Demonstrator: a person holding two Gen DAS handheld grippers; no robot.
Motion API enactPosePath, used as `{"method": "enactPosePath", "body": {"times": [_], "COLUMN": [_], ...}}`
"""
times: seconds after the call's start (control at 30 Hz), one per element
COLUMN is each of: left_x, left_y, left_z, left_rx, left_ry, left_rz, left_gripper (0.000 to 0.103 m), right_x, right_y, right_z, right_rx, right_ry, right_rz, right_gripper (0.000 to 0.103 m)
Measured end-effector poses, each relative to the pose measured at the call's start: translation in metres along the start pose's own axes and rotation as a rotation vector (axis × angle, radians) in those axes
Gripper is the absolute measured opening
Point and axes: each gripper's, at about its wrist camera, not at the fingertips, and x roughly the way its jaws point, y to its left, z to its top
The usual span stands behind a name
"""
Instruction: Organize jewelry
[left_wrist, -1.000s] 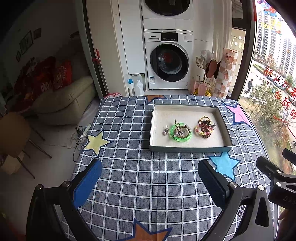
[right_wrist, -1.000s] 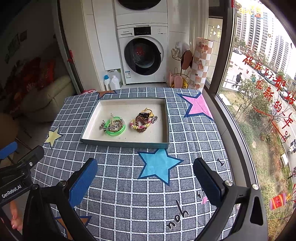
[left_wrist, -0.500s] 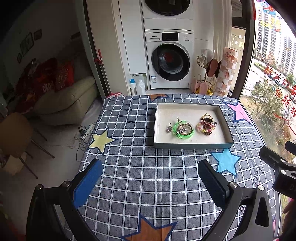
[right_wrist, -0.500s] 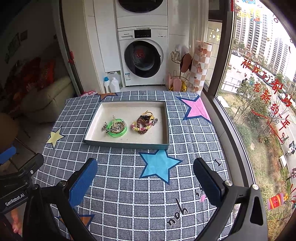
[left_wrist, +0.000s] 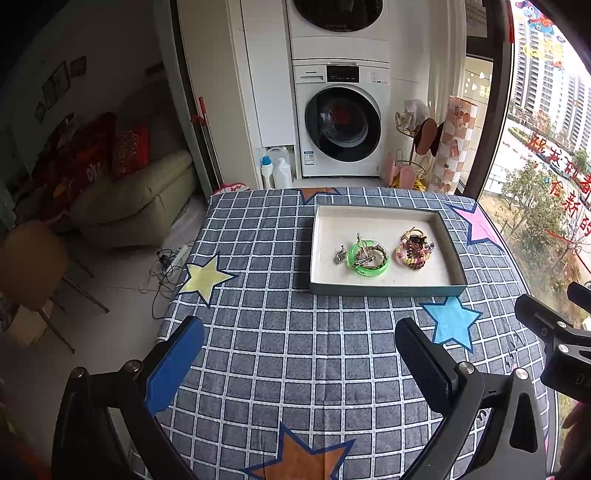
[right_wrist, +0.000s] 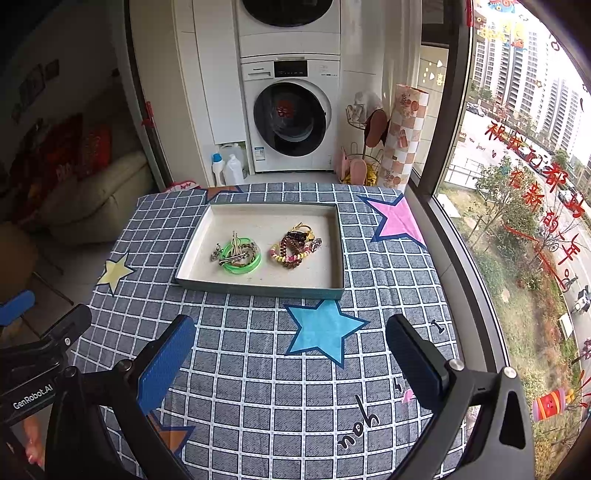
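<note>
A shallow grey tray with a pale floor sits on the far half of the checked tablecloth. Inside lie a green bangle with metal clips, a small silver piece to its left, and a heap of beaded bracelets and hair ties to its right. My left gripper hangs open over the near cloth, well short of the tray, holding nothing. My right gripper is open too, above a blue star, also short of the tray.
The table carries a grey checked cloth with coloured stars. A window runs along its right side. Behind stand a washing machine, detergent bottles and a rack; a sofa and a chair are left.
Both grippers have drawn back and up from the tray, which now looks smaller and farther off. The jaws stay open and the jewelry has not moved.
</note>
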Motion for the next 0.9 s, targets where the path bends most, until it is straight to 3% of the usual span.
{"method": "enactPosePath", "body": {"times": [0.9], "left_x": [-0.003], "left_y": [-0.0004], "left_z": [-0.0034], "left_rx": [-0.003], "left_ry": [0.002], "left_rz": [0.002], "left_gripper": [0.103], "right_x": [-0.0024], "right_y": [0.0056], "right_z": [0.0004], "right_rx": [-0.01], "right_ry": [0.001], "right_rz": [0.012], "right_gripper": [0.103]}}
